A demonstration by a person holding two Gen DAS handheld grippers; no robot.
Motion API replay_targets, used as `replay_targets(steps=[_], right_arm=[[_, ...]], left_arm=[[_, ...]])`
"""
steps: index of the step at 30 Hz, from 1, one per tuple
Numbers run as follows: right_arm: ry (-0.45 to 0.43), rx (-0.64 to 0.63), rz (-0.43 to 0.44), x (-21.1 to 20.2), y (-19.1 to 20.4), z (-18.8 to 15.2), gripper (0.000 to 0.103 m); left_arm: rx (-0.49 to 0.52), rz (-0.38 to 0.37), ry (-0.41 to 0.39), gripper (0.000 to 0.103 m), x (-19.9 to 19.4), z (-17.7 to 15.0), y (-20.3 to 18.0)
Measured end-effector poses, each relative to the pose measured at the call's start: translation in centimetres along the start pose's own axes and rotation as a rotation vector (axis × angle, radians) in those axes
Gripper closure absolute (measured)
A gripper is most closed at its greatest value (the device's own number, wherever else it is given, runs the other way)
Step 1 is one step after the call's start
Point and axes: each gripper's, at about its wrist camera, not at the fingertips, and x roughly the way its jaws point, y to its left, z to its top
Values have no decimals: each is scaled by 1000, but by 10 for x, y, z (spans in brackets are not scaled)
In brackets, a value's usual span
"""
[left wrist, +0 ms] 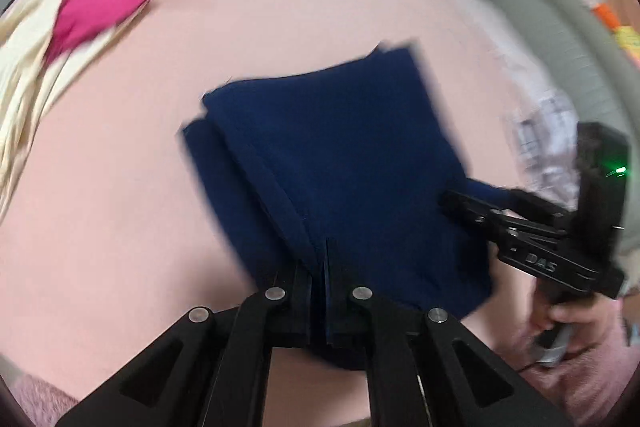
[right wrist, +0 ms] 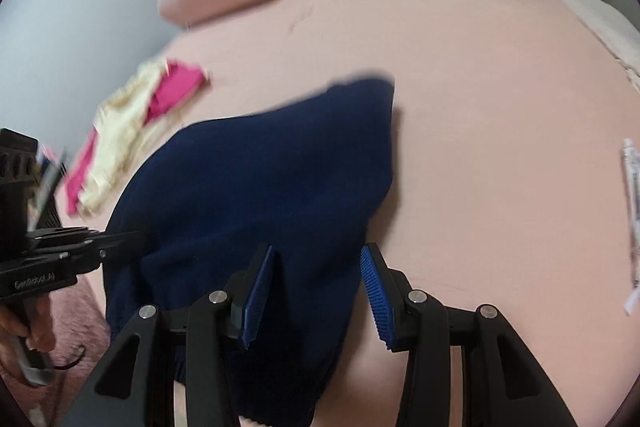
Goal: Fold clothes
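Navy garment held over the pink bed, partly folded.

The navy garment (left wrist: 340, 155) lies in layers at the frame centre. The left gripper (left wrist: 325, 291) is closed on its near edge, probably to carry a fold; the right gripper (right wrist: 318, 291) stands open around it. A pink-and-cream pile (right wrist: 136, 131) lies upper left on the bed (right wrist: 500, 107).

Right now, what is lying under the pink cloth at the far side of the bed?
The pink cloth lies on a cream garment, itself on the pink bed sheet. Whatever the cloth covers stays hidden.
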Motion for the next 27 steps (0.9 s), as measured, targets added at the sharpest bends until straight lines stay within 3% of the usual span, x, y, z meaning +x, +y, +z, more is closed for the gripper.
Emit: replay_targets(steps=[2, 6, 9, 11, 16, 18, 19, 20, 22, 23, 25, 27], right_arm=[[-12, -17, -8, -1, 4, 0, 58], [-58, -45, -23, -12, 12, 0, 58], [-93, -67, -34, -20, 18, 0, 58], [-116, -81, -41, -25, 22, 0, 58], [-56, -111, -35, -11, 25, -4, 58], [-30, -123, -32, -5, 26, -6, 58], [-17, -129, -31, -2, 26, -6, 58], [-4, -135, -29, 1, 27, -7, 58], [22, -147, -27, 6, 28, -9, 57], [35, -153, -25, 9, 29, -9, 57], [61, -165, -23, 15, 30, -11, 57], [61, -161, -21, 13, 29, -10, 57]], left_arm=[[-51, -24, 45, 97, 17, -8, 10], [-106, -58, 48, 97, 5, -3, 18], [-73, -50, -29, 95, -22, 5, 14], [-34, 0, -73, 90, -30, 14, 6], [24, 85, -111, 77, -26, 33, -9], [37, 113, -138, 77, -33, 34, -10], [45, 120, -161, 76, -38, 32, -8], [48, 77, -168, 72, -38, 31, -6], [47, 3, -117, 70, -22, 32, 1], [38, 35, -39, 70, -6, 31, 10], [35, 121, 44, 70, 12, 23, 14], [23, 113, 23, 70, 2, 12, 19]])
